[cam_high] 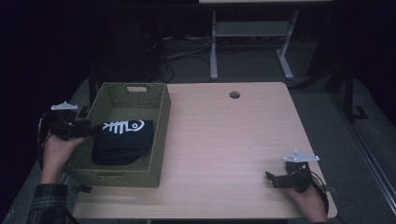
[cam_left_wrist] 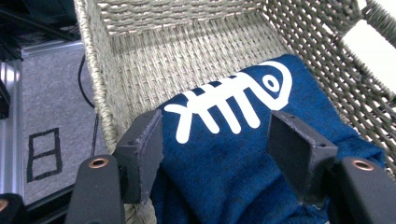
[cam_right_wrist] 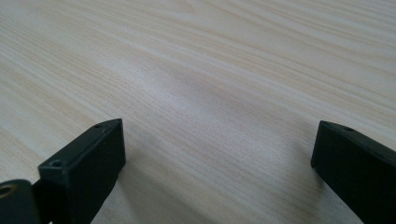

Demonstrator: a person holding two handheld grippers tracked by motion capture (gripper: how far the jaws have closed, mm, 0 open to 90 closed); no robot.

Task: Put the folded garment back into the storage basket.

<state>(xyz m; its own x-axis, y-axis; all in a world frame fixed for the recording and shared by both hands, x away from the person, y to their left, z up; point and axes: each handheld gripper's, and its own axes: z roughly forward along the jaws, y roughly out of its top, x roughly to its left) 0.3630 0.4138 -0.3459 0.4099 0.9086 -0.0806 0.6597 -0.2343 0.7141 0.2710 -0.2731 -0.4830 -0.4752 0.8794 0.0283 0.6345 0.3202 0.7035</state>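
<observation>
Dim floor and a pale wooden worktop (cam_high: 224, 140) are framing the scene, with cables and a white desk frame (cam_high: 252, 42) lying in the gloom beyond the far edge.

Left claw (cam_left_wrist: 219, 140) is standing spread, its jaws straddling a folded navy towel (cam_left_wrist: 243, 163) with a white fishbone print, and the pads are not pressing on the cloth. That towel is lying inside the woven green basket (cam_high: 161, 135), toward its near-left part, at the worktop's left end. In the high view the left claw (cam_high: 91, 129) is reaching over the basket's left wall, just at the towel's edge.

Judging by this, the step in hand is the release of the towel into the basket. To do it well, the claw should be lifting straight up and clear of the cloth with the jaws kept wide, so that no fold is snagging and dragging out; the near wicker wall is standing close by the left jaw and could catch it on a sideways exit.

Right claw (cam_high: 275, 179) is resting spread and empty over bare wood near the worktop's front right corner, well apart from the basket. A round cable hole (cam_high: 234, 95) is sitting near the far edge.
</observation>
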